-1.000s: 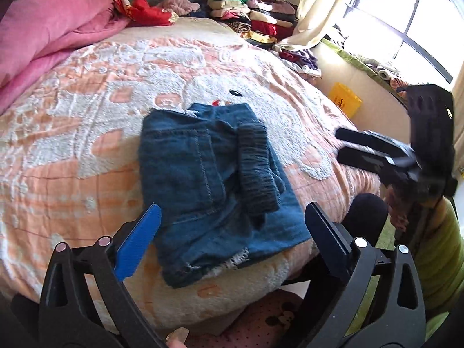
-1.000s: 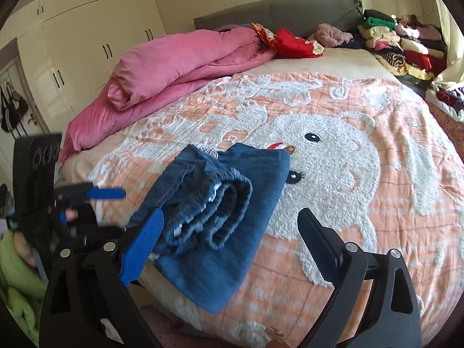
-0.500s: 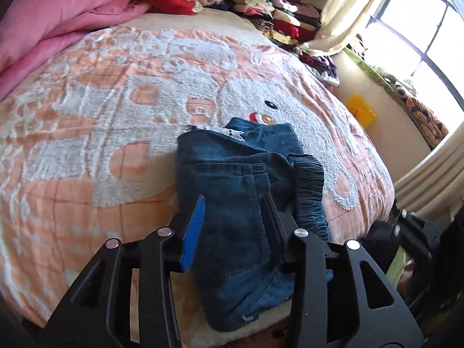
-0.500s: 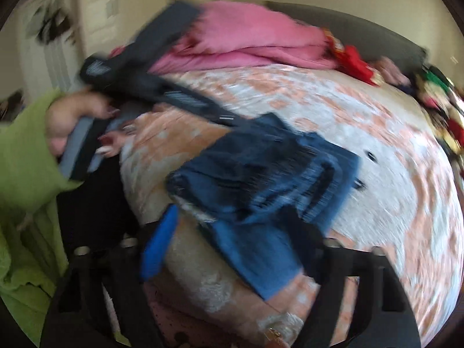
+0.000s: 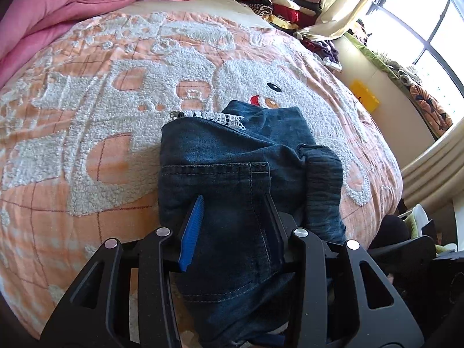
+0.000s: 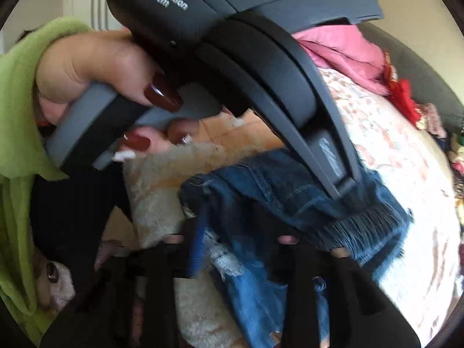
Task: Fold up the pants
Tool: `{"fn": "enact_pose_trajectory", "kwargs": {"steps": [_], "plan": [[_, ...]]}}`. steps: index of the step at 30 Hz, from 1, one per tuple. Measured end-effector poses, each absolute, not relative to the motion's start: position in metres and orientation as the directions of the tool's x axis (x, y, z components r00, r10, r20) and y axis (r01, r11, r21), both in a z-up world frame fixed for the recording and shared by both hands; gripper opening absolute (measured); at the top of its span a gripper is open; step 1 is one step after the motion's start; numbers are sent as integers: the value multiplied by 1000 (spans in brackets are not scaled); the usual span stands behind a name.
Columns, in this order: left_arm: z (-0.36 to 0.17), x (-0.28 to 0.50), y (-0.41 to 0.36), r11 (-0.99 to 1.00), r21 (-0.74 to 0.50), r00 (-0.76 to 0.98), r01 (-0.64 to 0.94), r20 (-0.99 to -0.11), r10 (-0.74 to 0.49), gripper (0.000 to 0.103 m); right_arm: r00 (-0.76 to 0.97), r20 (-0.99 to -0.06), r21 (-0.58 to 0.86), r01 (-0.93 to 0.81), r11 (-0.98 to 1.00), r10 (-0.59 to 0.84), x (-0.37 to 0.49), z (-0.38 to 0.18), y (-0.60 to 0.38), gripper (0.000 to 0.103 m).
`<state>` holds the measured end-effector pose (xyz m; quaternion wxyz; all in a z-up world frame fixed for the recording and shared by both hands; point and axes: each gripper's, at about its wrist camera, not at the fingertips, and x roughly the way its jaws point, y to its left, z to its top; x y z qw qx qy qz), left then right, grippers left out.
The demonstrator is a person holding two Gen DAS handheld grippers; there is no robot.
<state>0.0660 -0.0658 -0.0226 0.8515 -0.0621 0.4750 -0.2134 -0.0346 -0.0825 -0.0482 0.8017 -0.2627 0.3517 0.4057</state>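
On the bed (image 5: 87, 150) our jeans (image 5: 232, 174) lie folded small at its near edge. Our left gripper (image 5: 232, 200) pinches them; the right gripper (image 6: 229, 223) has just closed on denim. Only carrying off seems left.

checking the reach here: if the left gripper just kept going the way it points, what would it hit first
The folded jeans: the left gripper already has its fingers on the denim. Past them, probably the peach bedspread, though depth is unclear.
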Motion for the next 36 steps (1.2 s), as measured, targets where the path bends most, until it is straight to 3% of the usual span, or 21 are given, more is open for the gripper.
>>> {"fn": "enact_pose_trajectory", "kwargs": {"steps": [4,9,16,29,36], "plan": [[-24,68,-64,899,-318,454,302,-781,-429,32,384,-775,-131,-875,466,503,-56,-36,-92,4],[-26,70,-64,895,-333,457,297,-773,-440,33,396,-818,-158,-852,499,417,-55,-66,-102,4],[-23,65,-63,898,-330,466,292,-771,-435,37,389,-797,-81,-827,557,462,-57,-59,-108,11],[-9,54,-67,901,-310,495,302,-757,-426,46,440,-735,-4,-764,645,516,-67,-19,-140,36],[3,46,-65,903,-300,520,307,-742,-423,57,514,-684,2,-708,706,518,-67,4,-164,59]]}}
